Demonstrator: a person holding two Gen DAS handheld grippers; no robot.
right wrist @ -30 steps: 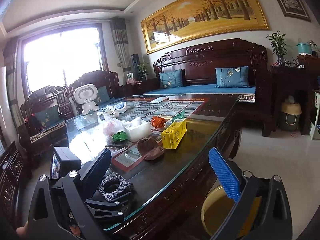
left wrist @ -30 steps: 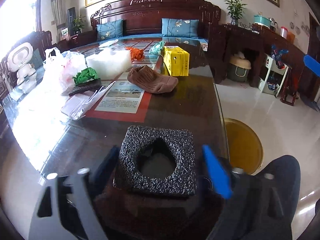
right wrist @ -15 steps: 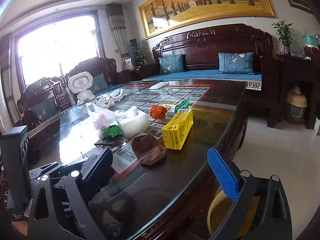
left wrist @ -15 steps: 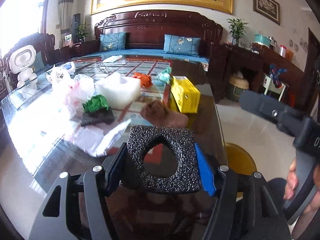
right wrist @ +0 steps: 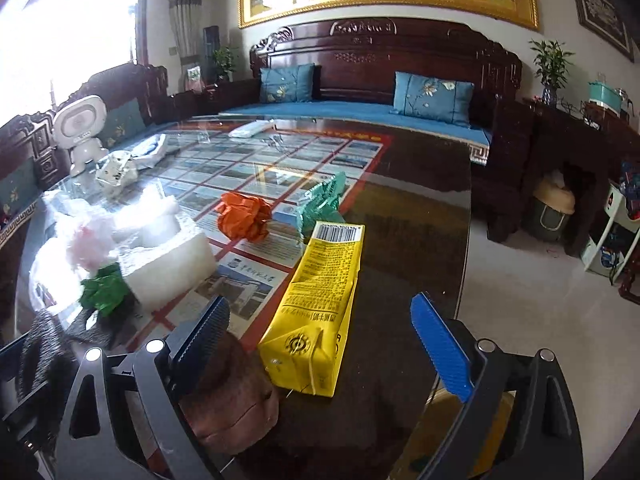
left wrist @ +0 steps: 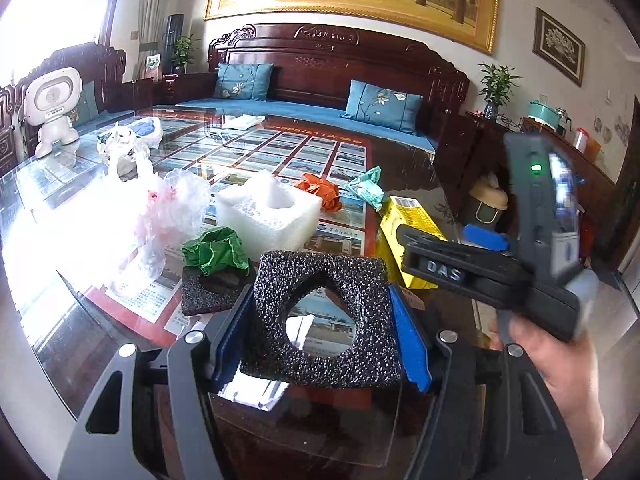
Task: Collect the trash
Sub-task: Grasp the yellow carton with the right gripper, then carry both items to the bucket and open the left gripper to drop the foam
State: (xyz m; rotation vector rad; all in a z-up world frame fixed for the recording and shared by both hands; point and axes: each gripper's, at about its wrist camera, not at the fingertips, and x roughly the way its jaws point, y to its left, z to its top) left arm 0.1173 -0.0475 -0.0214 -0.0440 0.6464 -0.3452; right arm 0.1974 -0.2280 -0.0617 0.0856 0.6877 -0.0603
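Left gripper (left wrist: pixel 322 334) clamped on a square black foam block with a teardrop-shaped hole (left wrist: pixel 320 320), blue finger pads pressed against both its sides, block lifted clear of the dark glass-topped wooden table (right wrist: pixel 420 208). Right gripper (right wrist: pixel 320 344) spread wide, nothing between its blue pads, hovering low over the near table edge with a yellow printed carton (right wrist: pixel 320 304) lying flat between the fingers and a brown crumpled cloth (right wrist: pixel 232 396) just beside the left finger. Farther along the table: a white foam block with a round hollow (left wrist: pixel 268 216), a crumpled green paper wad (left wrist: pixel 216 252) resting on a second flat black foam piece (left wrist: pixel 212 288), a crumpled orange paper (right wrist: pixel 244 216), a teal crumpled wrapper (right wrist: pixel 322 200), and thin clear plastic bags (left wrist: pixel 160 216). Right hand (left wrist: pixel 560 364) visible in the left view, wrapped around the right gripper's handle.
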